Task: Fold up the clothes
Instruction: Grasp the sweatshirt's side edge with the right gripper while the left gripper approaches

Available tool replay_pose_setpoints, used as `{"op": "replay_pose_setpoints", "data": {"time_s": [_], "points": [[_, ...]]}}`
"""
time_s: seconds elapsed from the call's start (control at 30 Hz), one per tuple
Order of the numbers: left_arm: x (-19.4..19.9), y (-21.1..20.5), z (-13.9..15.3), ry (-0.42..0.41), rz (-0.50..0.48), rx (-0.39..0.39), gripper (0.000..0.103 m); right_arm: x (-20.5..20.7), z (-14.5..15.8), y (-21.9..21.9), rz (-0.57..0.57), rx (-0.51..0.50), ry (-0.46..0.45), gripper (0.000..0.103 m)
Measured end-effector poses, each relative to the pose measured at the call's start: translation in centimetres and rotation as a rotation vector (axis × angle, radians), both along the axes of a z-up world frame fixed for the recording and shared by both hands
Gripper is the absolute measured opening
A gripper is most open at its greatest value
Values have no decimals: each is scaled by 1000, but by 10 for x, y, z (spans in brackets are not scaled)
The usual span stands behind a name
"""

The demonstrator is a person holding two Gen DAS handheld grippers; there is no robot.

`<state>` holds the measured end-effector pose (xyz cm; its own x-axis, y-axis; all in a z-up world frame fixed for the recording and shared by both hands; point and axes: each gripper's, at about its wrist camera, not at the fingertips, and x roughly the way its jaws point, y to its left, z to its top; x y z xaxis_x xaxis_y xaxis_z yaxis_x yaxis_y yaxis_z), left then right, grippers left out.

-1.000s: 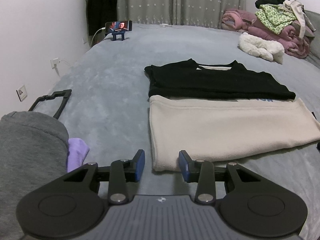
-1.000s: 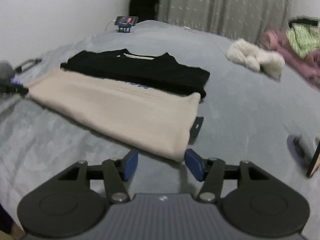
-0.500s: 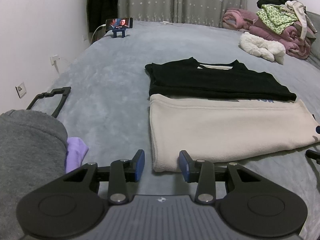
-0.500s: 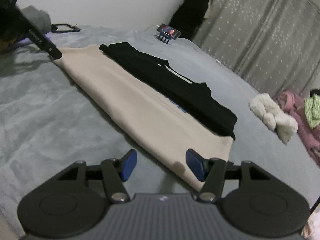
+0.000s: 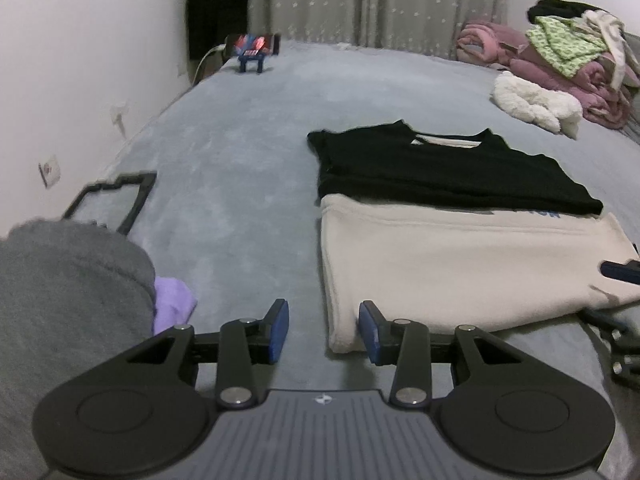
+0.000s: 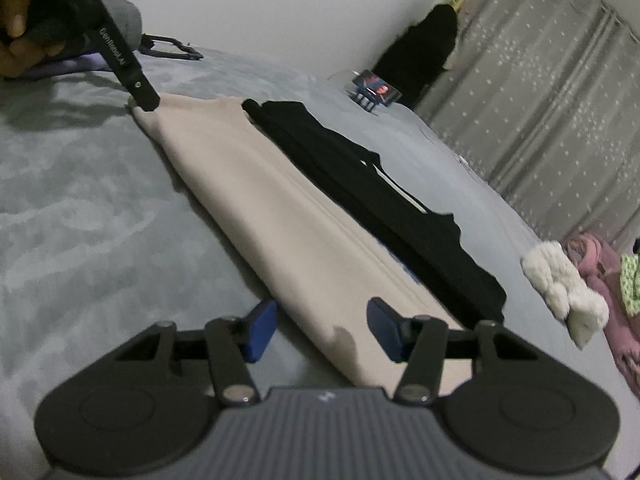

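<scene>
grey bed [image 5: 248, 184] under folded garments [image 5: 460, 272]

Bedroom things around the grey bed [image 5: 248, 168]

A phone [image 5: 253, 43] on a blue stand [image 5: 251, 65] sits at the bed's far edge, a dotted curtain [image 5: 384, 0] behind it; a wall socket [image 5: 49, 169] is on the left.

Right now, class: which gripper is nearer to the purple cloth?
Left. The left gripper hovers at the beige garment's corner, beside the purple cloth; the right gripper, closing, straddles the garment's opposite end.
</scene>
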<state>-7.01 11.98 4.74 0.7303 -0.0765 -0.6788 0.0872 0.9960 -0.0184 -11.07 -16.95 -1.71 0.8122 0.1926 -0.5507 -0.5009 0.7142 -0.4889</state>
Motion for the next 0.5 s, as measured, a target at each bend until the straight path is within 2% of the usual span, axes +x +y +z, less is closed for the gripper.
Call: {"op": "replay_pose_setpoints", "data": {"time_s": [0.07, 0.13, 0.2, 0.27, 0.5], "points": [[-5, -6, 3, -35, -41, 32, 39, 5, -1, 6, 8, -1, -4, 41], [-8, -11, 5, -57, -97, 42, 39, 10, -2, 10, 14, -3, -3, 27], [-11, -17, 5, -64, -163, 49, 39, 15, 1, 11, 4, 14, 2, 21], [-14, -24, 5, -71, -228, 58, 40, 20, 6, 8, -10, 50, 15, 20], [-24, -64, -4, -136, -419, 196, 46, 29, 21, -2, -50, 160, 43, 16]]}}
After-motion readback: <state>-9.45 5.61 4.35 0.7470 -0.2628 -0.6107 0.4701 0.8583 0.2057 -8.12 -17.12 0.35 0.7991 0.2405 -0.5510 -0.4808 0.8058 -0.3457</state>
